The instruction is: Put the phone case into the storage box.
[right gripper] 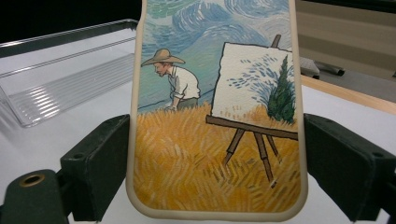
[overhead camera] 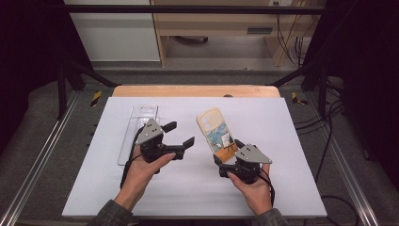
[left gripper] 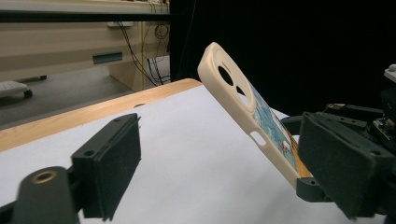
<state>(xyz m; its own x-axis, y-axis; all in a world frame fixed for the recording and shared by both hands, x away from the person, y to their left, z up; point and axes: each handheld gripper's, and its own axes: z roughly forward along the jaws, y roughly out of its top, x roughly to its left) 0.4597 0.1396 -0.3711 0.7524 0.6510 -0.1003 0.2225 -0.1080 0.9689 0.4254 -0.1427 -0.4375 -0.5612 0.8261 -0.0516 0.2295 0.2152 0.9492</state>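
Evidently the right gripper [overhead camera: 229,157] clamps the phone case [overhead camera: 216,133] by its bottom edges, tilting it toward eleven o'clock, probably for handover. At nine o'clock, the left gripper [overhead camera: 180,133] waits spread and empty beside the clear tray [overhead camera: 141,115].

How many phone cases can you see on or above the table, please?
1: the phone case with a painted back, raised off the white table, its lower end clamped in the right gripper.

Table [overhead camera: 188,188] front bare — clear tray [overhead camera: 136,132] blocks left, phone case [overhead camera: 217,132] centre.
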